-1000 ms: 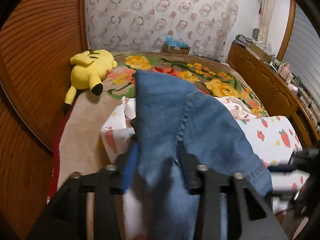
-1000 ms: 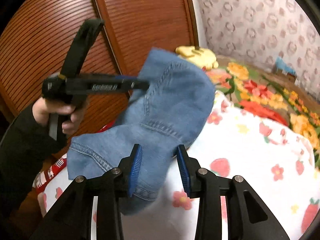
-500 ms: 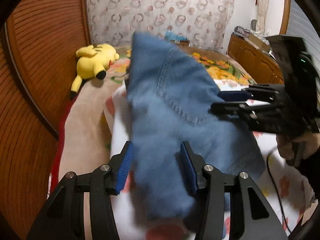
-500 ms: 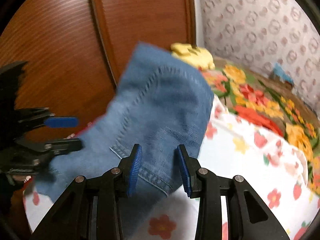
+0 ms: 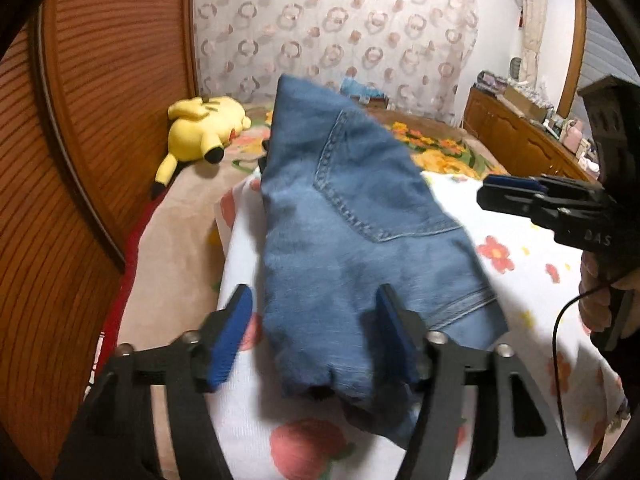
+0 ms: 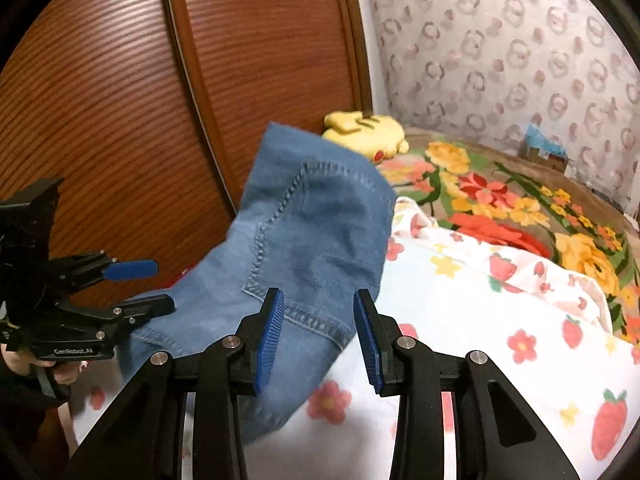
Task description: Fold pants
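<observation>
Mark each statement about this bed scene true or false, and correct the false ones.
1. The jeans lie on a quilt printed with strawberries and flowers. True.
2. The left hand-held gripper is clamped on the jeans. False: its pads stand apart, clear of the denim, having just been opening.
3. A yellow plush toy lies beyond the jeans, near the wooden panel. True.
4. The right hand-held gripper holds the plush toy. False: nothing is pinched between its pads.
5. The jeans are black. False: blue denim.
</observation>
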A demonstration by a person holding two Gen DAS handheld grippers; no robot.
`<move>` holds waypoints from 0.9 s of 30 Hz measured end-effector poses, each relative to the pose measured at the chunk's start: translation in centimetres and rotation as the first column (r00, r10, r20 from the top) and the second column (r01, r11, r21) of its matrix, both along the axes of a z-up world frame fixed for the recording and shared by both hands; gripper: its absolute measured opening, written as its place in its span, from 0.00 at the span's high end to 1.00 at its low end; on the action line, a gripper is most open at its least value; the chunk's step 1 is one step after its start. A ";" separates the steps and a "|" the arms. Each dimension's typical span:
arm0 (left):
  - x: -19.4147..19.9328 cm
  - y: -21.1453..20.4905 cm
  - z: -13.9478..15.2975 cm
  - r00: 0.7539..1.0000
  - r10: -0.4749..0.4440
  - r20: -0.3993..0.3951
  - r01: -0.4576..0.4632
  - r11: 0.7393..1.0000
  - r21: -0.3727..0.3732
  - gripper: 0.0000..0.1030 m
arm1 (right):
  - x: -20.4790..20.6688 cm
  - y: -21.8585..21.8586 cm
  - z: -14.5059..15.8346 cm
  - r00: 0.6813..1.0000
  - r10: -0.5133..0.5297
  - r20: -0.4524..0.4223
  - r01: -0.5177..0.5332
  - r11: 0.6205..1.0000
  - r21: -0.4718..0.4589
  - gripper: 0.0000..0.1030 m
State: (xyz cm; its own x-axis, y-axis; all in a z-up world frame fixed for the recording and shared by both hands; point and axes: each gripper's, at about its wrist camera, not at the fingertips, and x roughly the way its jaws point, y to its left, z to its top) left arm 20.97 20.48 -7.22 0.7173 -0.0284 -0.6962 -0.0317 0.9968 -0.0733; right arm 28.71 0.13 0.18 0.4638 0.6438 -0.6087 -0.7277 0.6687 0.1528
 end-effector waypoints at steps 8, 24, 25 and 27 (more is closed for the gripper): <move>-2.4 -3.2 3.6 0.992 -0.031 0.123 0.028 0.999 0.023 0.16 | -4.6 -4.4 1.3 0.995 -0.061 0.078 0.058 0.997 0.045 0.63; -8.3 -12.3 8.5 0.953 -0.139 0.268 0.126 0.990 0.065 0.16 | -13.7 -11.9 2.0 0.950 -0.237 0.204 0.216 0.969 0.119 0.48; -8.7 -12.8 8.7 0.951 -0.144 0.273 0.131 0.989 0.066 0.16 | -14.2 -12.4 2.0 0.945 -0.250 0.209 0.229 0.966 0.121 0.47; -9.5 -13.6 9.2 0.948 -0.147 0.284 0.133 0.989 0.069 0.16 | -14.7 -12.9 1.9 0.939 -0.269 0.216 0.248 0.961 0.122 0.46</move>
